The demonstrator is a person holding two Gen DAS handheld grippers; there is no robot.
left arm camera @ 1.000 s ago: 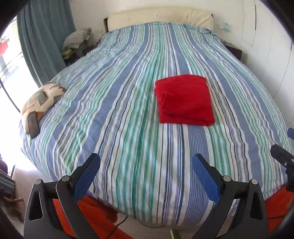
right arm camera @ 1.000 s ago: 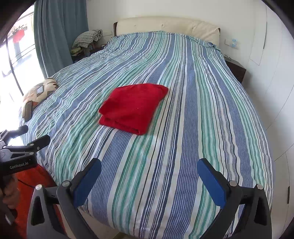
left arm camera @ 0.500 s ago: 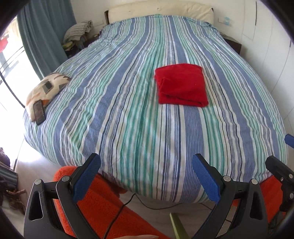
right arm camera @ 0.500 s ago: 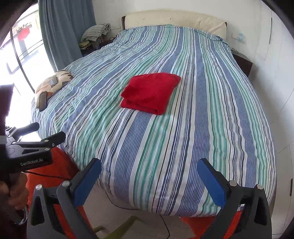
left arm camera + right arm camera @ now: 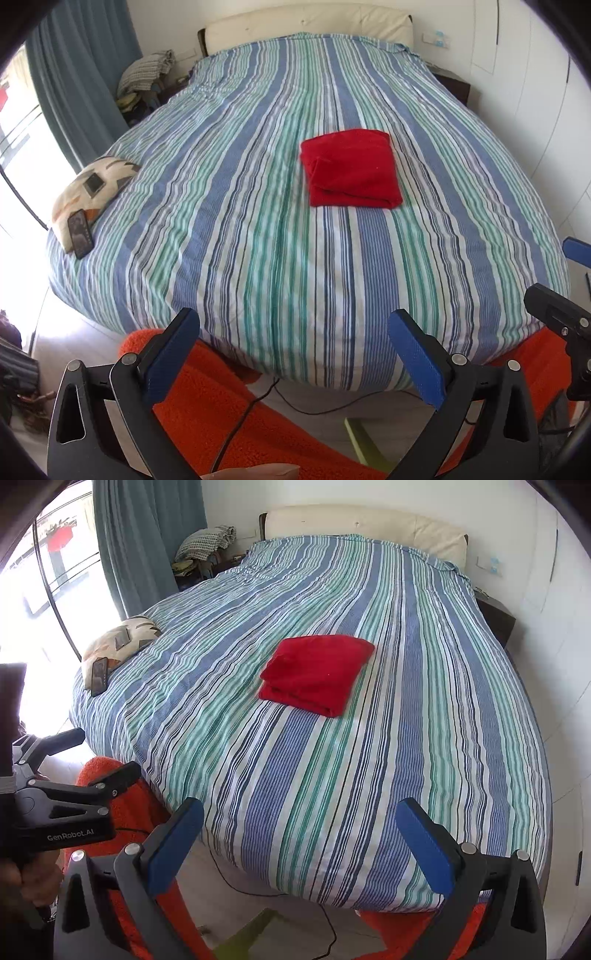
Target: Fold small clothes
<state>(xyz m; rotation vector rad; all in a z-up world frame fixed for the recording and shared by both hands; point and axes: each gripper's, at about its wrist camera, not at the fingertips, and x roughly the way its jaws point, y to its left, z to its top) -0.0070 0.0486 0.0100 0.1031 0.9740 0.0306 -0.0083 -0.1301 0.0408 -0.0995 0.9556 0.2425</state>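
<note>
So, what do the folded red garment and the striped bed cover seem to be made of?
The folded red garment looks like soft, matte knit or fleece: thick rounded folds, no shine. The striped bed cover looks like thin woven cotton, matte, with fine wrinkles; the fibre itself cannot be confirmed.

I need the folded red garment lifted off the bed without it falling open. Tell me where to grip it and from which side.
Judging by its pose, take the folded red garment at its near edge, where the stacked layers show in the right wrist view. Come in low over the foot of the striped bedspread, so one pinch catches every layer. Both tongs, left and right, are open and empty.
</note>
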